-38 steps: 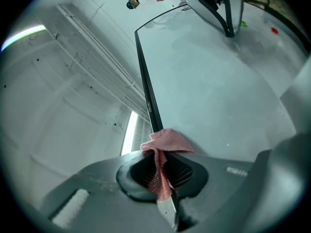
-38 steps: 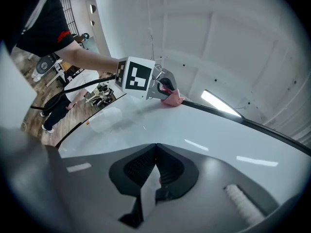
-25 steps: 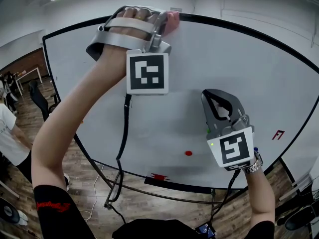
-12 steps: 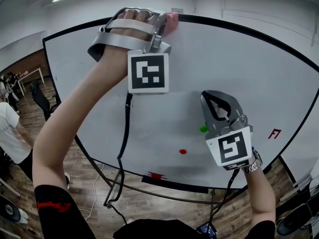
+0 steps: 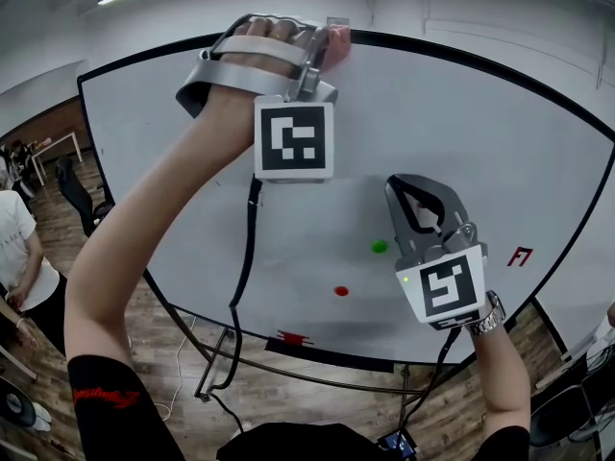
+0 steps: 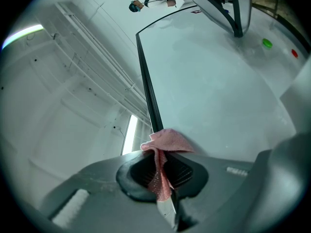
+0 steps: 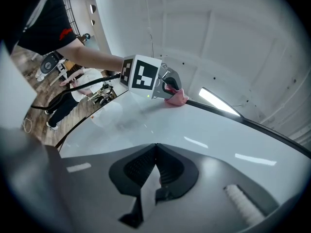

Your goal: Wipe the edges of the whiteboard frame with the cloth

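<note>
A pink cloth (image 5: 333, 44) is pressed against the black top frame (image 5: 452, 50) of the whiteboard (image 5: 461, 133). My left gripper (image 5: 322, 41) is raised high and shut on the cloth. In the left gripper view the cloth (image 6: 163, 152) bunches out of the closed jaws right at the frame strip (image 6: 147, 86). My right gripper (image 5: 415, 192) hangs lower in front of the board's middle, jaws shut and empty, touching nothing. The right gripper view shows the left gripper (image 7: 171, 87) holding the cloth (image 7: 177, 97) on the frame (image 7: 252, 125).
A green magnet (image 5: 380, 247) and a red magnet (image 5: 340, 291) stick to the board, with a red mark (image 5: 520, 255) at the right. The board's stand (image 5: 288, 368) and wooden floor lie below. A person (image 5: 19, 257) stands at the far left.
The left gripper with the cloth has slid slightly rightward along the top frame. The green magnet came into view beside the right gripper as the view shifted.
</note>
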